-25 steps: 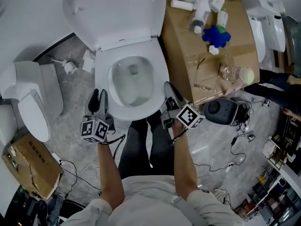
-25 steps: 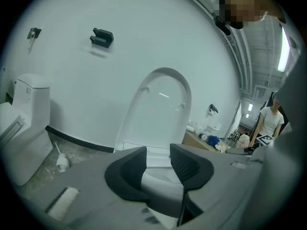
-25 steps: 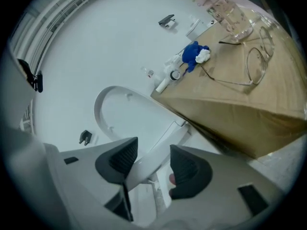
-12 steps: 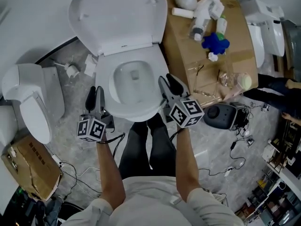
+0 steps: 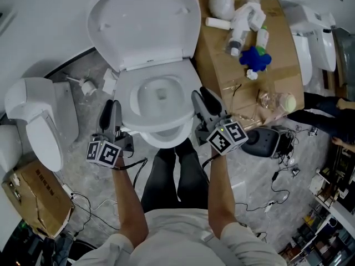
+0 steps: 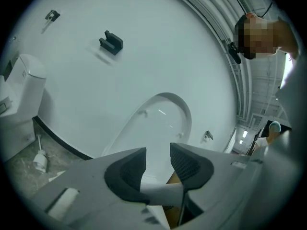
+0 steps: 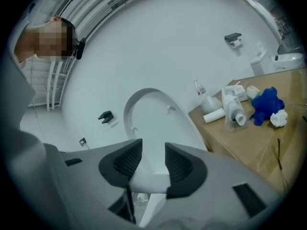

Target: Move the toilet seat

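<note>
At the far left a second toilet (image 5: 36,118) stands on the grey floor (image 5: 83,121) with its lid down; a box (image 5: 36,195) lies nearer me, and one brush (image 5: 83,81) sits between that toilet and the middle bowl (image 5: 164,142); a strip of bare floor stays free beside my left gripper (image 5: 113,106). My left fingers stand part-way apart and pinch the left edge of the seat (image 5: 161,127); in the left gripper view its white rim runs across between the pads. The seat's front sits a little raised off the bowl; the one lid (image 5: 144,21) stands up behind it. My right gripper (image 5: 201,97) clamps the seat's right edge at a like gap. Just beside it runs the edge of a cardboard sheet (image 5: 280,71), so room is tight on that side; on the sheet lie white bottles (image 5: 244,15) and one blue thing (image 5: 255,57). A third toilet (image 5: 316,35) stands far right; in all I count three toilets, two grippers, one seat.
</note>
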The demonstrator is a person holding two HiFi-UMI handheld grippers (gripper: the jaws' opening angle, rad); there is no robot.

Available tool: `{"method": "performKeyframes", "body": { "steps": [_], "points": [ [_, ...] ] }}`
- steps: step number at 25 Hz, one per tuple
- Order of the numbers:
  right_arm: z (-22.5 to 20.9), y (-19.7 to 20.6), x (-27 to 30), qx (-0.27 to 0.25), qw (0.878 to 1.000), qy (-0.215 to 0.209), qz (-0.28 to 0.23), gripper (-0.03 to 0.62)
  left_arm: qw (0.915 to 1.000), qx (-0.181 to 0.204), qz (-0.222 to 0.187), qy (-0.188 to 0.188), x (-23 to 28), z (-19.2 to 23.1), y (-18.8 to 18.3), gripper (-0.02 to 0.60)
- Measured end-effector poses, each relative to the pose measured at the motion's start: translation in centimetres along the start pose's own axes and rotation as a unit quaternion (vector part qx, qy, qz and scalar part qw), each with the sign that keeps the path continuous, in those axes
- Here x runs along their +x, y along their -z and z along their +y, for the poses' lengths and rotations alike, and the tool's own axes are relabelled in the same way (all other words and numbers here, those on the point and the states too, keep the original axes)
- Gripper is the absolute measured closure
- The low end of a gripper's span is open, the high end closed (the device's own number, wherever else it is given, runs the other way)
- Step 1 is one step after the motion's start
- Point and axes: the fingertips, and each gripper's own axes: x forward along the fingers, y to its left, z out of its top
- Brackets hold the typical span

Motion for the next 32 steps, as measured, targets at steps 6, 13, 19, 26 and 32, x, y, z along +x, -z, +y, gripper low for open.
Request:
{"method": "performKeyframes", "body": {
  "steps": [6,13,19,26,32],
  "points": [
    [0.4,-1.7,1.0,0.000,1.000,-0.010,-0.015,0.444,0.9993,0.032,-0.012,0.015,0.5,-1.0,-2.0,0.426],
    [-0.1,-3.7,2.4,0.011,0.999,-0.006,-0.037,0.444,0.9893,0.145,-0.001,0.008,2.4,-1.6,-4.2,0.488],
    [-0.3,-5.1,3.8,0.015,0.999,0.000,-0.051,0.444,0.9787,0.204,-0.022,0.008,4.7,-3.3,-6.7,0.494],
    [-0.6,-7.2,5.8,0.011,0.998,-0.015,-0.065,0.444,0.9726,0.229,-0.039,0.000,6.1,-4.1,-8.7,0.494],
    [-0.6,-8.3,7.1,0.007,0.997,-0.025,-0.073,0.444,0.9703,0.237,-0.047,-0.003,7.0,-4.3,-9.7,0.494]
  ]
}}
